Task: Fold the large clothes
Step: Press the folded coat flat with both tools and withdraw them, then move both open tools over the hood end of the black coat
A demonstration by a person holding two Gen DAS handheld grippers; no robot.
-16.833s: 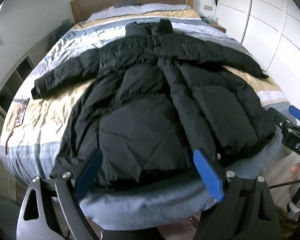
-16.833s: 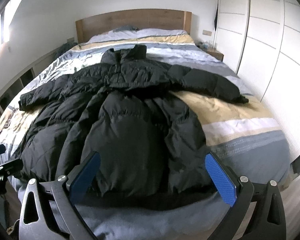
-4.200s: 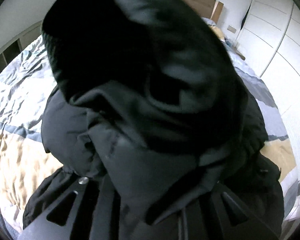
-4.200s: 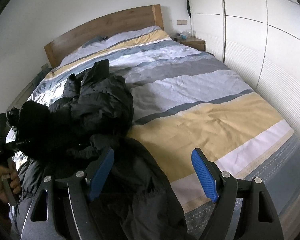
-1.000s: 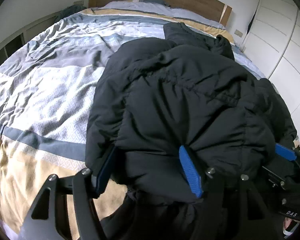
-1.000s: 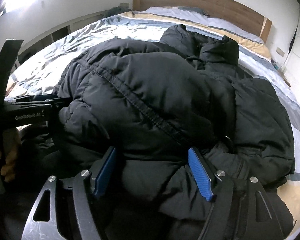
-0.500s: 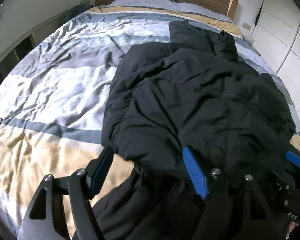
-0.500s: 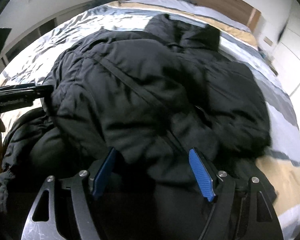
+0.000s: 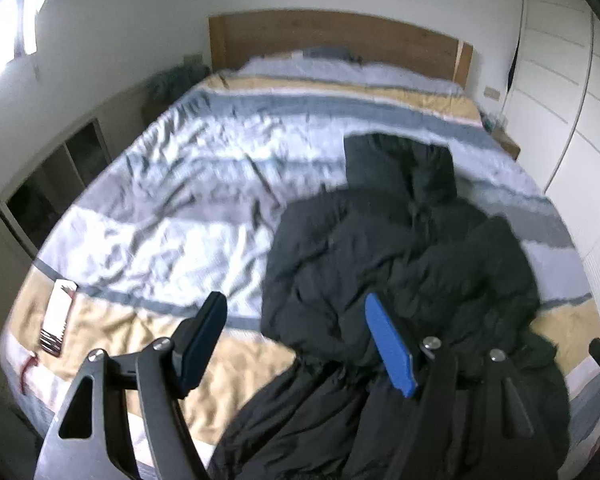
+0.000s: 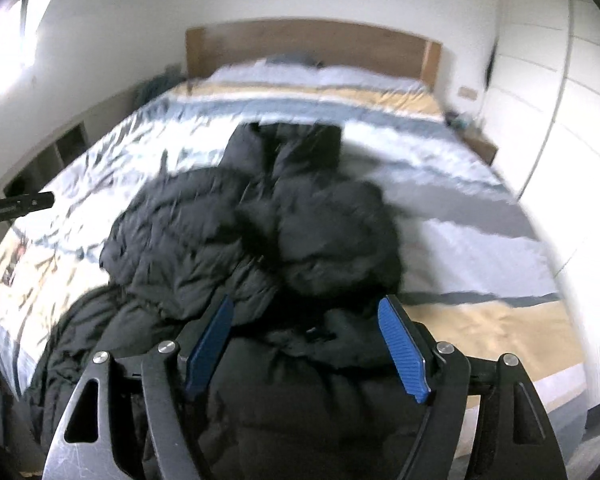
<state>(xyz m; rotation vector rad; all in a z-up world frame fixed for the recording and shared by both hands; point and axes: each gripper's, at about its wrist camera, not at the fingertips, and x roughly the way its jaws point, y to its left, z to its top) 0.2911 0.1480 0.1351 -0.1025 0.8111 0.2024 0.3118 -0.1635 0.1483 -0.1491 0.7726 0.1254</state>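
Note:
A large black puffer coat [image 9: 400, 264] lies bunched on the striped bed [image 9: 172, 216], its sleeves folded in over the body and its collar toward the headboard. It also shows in the right wrist view [image 10: 260, 240]. My left gripper [image 9: 300, 344] is open and empty, held above the coat's left lower edge. My right gripper [image 10: 308, 344] is open and empty above the coat's lower part. The left gripper's tip [image 10: 16, 206] shows at the left edge of the right wrist view.
A wooden headboard [image 9: 340, 44] stands at the far end. White wardrobe doors [image 9: 560, 80] line the right side. A nightstand [image 9: 504, 140] stands by the bed's far right corner. A small booklet [image 9: 58, 316] lies on the bed's near left. Shelves [image 9: 56, 184] run along the left wall.
Both grippers have pulled back and up from the coat, which now lies further away and lower in both views. Both remain open and empty.

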